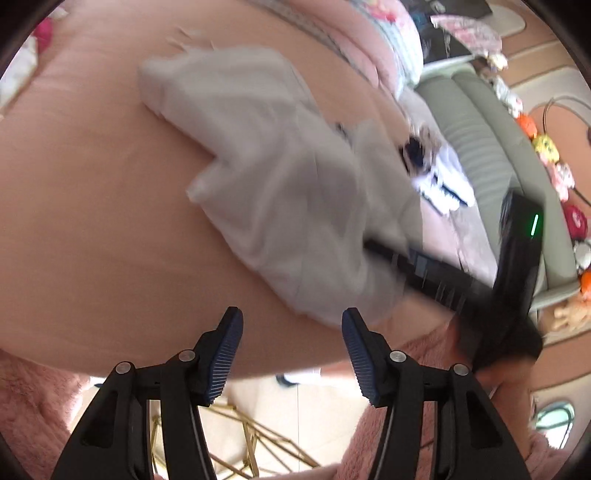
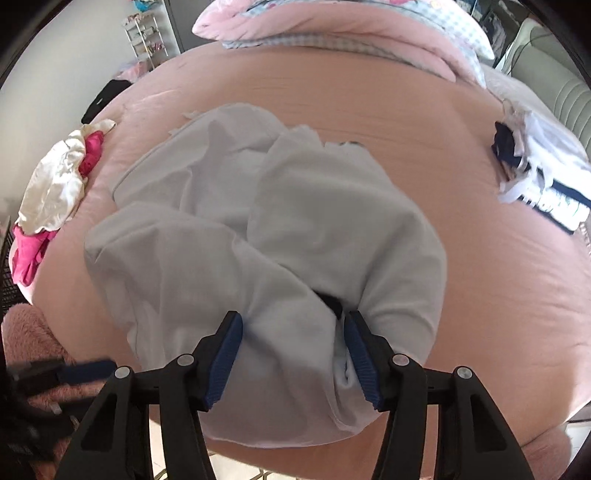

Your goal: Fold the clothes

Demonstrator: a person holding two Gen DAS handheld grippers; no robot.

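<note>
A crumpled white garment point(image 2: 280, 206) lies on the pink bed point(image 2: 443, 110), bunched into thick folds. In the right wrist view a wad of it fills the gap between the blue pads of my right gripper point(image 2: 293, 332) and touches both, so the jaws grip it while standing fairly wide. From the left wrist view the same garment point(image 1: 280, 184) is blurred, and the right gripper point(image 1: 443, 273) reaches into its near edge from the right. My left gripper point(image 1: 291, 332) hangs open over the bed's near edge, just short of the garment, with nothing between its fingers.
White and pink clothes point(image 2: 55, 192) are heaped at the bed's left edge, and a white and navy garment point(image 2: 535, 184) lies at its right side. Pink bedding and pillows point(image 2: 332, 26) are piled at the far end. A grey padded headboard point(image 1: 480, 147) flanks the bed.
</note>
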